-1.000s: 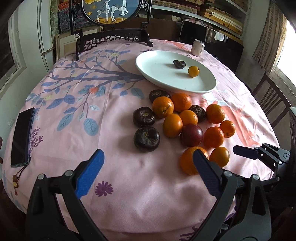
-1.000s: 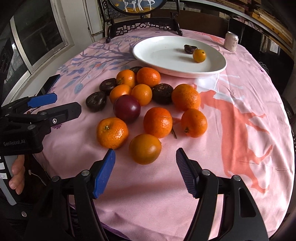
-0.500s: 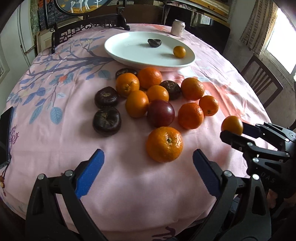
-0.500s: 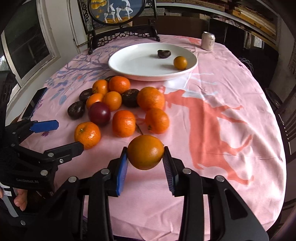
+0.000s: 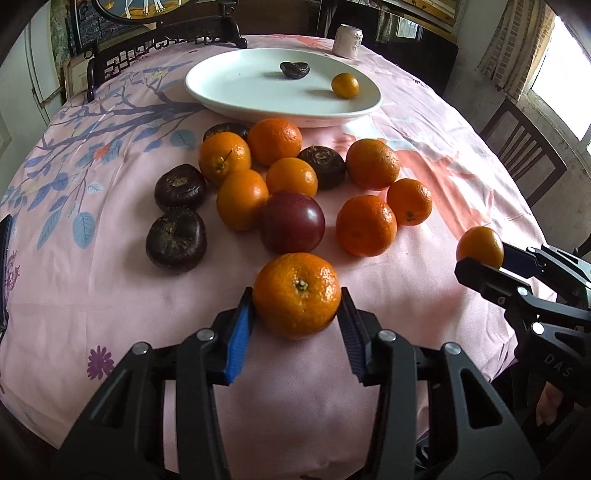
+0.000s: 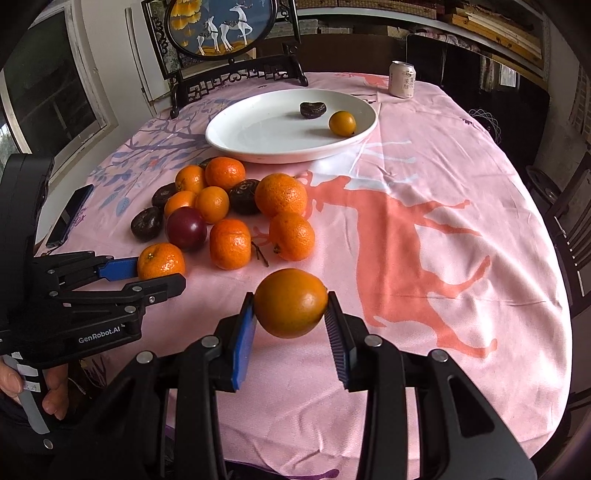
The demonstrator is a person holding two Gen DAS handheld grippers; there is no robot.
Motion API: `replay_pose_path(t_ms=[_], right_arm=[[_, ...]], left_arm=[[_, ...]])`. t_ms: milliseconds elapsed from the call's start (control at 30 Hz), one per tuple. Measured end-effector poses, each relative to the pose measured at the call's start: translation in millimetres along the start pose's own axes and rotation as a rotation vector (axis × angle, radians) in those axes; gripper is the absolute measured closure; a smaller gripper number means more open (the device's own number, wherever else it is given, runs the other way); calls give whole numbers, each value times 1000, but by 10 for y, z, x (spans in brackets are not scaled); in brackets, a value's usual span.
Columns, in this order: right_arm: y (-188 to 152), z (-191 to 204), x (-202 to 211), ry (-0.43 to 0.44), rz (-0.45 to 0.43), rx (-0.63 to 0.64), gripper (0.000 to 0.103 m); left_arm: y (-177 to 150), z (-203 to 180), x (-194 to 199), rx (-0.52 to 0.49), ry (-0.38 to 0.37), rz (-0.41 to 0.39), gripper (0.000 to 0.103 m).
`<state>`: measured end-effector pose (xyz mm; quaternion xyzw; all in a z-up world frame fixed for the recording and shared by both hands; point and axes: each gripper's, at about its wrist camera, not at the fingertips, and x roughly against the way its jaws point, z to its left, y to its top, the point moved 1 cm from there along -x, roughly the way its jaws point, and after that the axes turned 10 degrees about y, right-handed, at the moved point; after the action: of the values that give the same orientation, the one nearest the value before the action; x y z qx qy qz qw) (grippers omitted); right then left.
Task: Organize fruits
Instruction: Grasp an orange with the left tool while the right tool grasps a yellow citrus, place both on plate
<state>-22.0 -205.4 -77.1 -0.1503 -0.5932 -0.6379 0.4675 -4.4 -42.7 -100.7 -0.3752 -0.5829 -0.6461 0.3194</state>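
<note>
Only 2 pieces lie on the far white oval plate (image 6: 236,142): 1 small orange, 1 dark fruit. The right gripper (image 6: 290,322) holds a smooth orange (image 6: 290,302) aloft; the left gripper (image 5: 296,325) clamps a dimpled mandarin (image 5: 296,295) on the pink-clothed worktop (image 6: 424,266). About 11 remain clustered, I'd judge.

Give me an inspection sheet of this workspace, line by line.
Surface: round table under a pink printed tablecloth.
Job's things: white plate holding one small orange and one dark fruit; loose pile of oranges, dark fruits and a red plum on the cloth in front of the plate.
Clutter: drink can behind the plate; phone near the table's edge.
Grippers: left gripper closed on a tangerine; right gripper closed on a smooth orange.
Cables: nothing seen.
Surroundings: framed deer screen, chairs, windows.
</note>
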Motion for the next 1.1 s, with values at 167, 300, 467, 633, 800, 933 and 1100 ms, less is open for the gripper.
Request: replay_pose_path(t_ms=[167, 300, 467, 633, 800, 933, 1100], right_arm=[[35, 1, -23, 9, 5, -2, 65], [155, 27, -30, 34, 6, 7, 65], [593, 83, -96, 67, -1, 67, 65], [1394, -60, -350, 63, -27, 95, 65], [2049, -298, -1005, 17, 24, 100, 65], [2273, -455, -1446, 18, 79, 91, 65], [2408, -502, -1724, 35, 130, 87, 65]], left_arm=[[22, 49, 86, 12, -8, -17, 58], [143, 120, 196, 21, -36, -28, 58], [734, 255, 313, 24, -53, -66, 58], [1686, 350, 126, 39, -1, -86, 58], [2483, 380, -537, 82, 37, -12, 58], [2726, 432, -1033, 118, 44, 63, 58], [2840, 448, -1268, 124, 41, 85, 58]])
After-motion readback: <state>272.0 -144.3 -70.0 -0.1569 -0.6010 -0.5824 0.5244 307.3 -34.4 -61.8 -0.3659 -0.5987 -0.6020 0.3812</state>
